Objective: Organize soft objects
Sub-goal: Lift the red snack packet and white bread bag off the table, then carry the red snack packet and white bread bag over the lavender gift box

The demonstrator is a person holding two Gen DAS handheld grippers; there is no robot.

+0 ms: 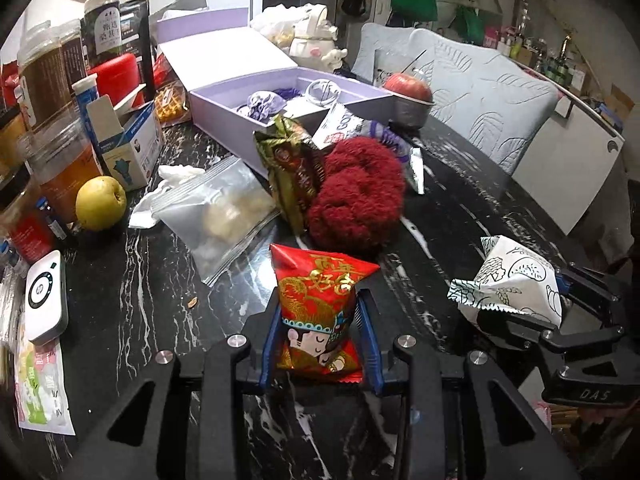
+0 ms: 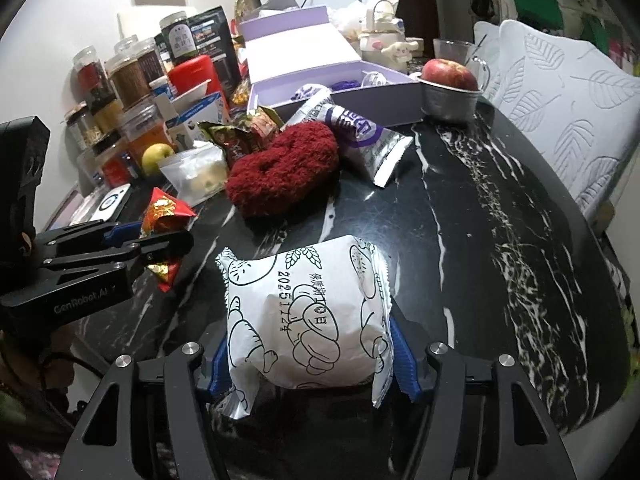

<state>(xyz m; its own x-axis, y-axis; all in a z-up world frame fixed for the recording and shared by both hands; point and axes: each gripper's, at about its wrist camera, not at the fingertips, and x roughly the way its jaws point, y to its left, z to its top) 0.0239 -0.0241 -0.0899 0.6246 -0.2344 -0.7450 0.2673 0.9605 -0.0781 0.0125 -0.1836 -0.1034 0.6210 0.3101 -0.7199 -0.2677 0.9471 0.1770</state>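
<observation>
My left gripper is shut on a red snack packet with gold print, held above the black marble table; it also shows in the right wrist view. My right gripper is shut on a white packet with line drawings, also seen at the right of the left wrist view. A dark red fluffy scrunchie lies ahead, with a green-gold packet and a silver-purple packet beside it. An open lilac box stands behind.
A clear zip bag, a yellow apple, a white device, jars and cartons crowd the left. A red apple in a metal bowl sits by the box. A grey padded chair stands at the right edge.
</observation>
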